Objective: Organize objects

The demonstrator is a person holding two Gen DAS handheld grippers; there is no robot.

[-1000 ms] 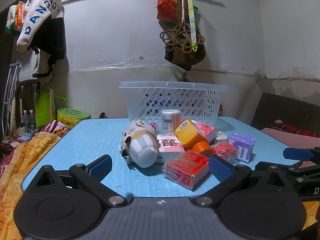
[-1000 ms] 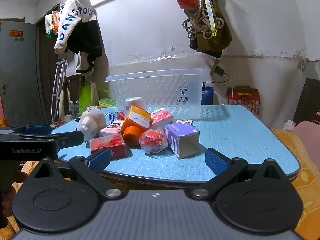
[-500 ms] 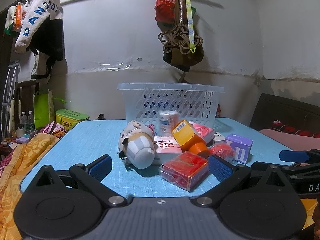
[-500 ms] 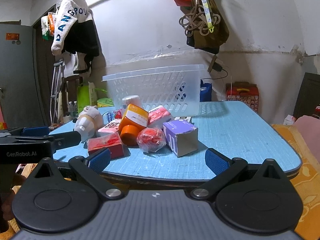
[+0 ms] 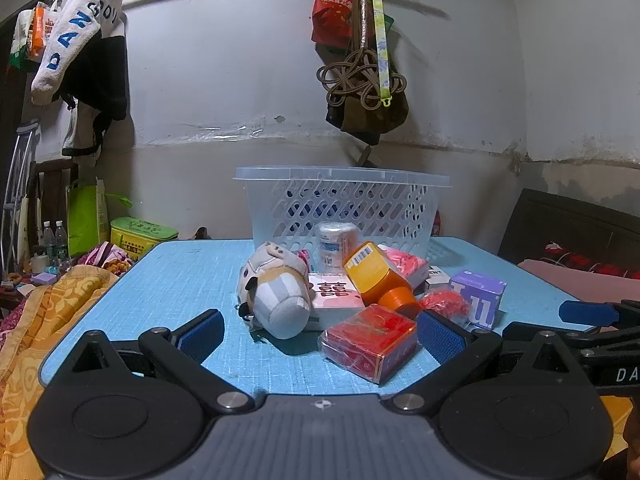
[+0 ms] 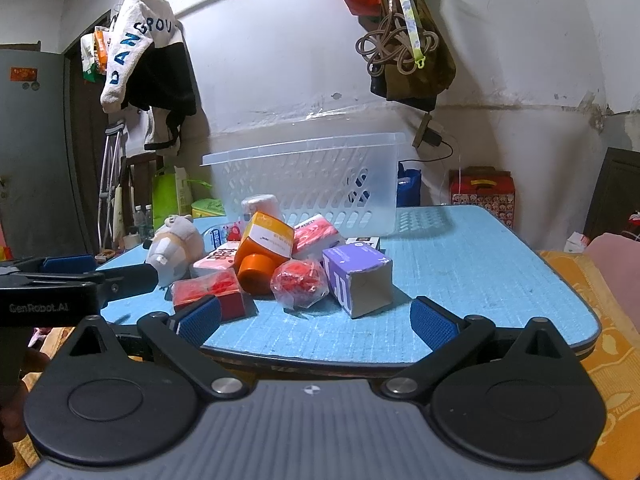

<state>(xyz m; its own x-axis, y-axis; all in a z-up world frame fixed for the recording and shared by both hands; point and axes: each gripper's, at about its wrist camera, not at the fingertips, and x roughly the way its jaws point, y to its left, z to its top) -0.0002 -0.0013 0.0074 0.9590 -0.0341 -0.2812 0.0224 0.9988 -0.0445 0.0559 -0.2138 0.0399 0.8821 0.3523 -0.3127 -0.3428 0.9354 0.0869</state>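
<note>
A heap of small items lies on the blue table (image 5: 180, 280) before a clear plastic basket (image 5: 344, 204): a plush toy (image 5: 276, 292), a red box (image 5: 370, 342), an orange bottle (image 5: 380, 278), a purple box (image 5: 478, 298), a red wrapped ball (image 6: 300, 282) and a white jar (image 5: 334, 244). My left gripper (image 5: 320, 332) is open and empty, just short of the plush toy and red box. My right gripper (image 6: 316, 320) is open and empty, near the table's front edge before the purple box (image 6: 356, 276). The basket (image 6: 312, 184) stands behind the heap.
Bags and a rope hang on the wall (image 5: 360, 80) above the basket. A jacket (image 5: 80, 52) hangs at the left. An orange blanket (image 5: 40, 320) lies left of the table, and orange cloth (image 6: 616, 344) at its right. A red carton (image 6: 482, 196) stands behind the table.
Both grippers have crept slightly closer to the heap; the items look a little larger. Both stay open and nothing on the table has moved.
</note>
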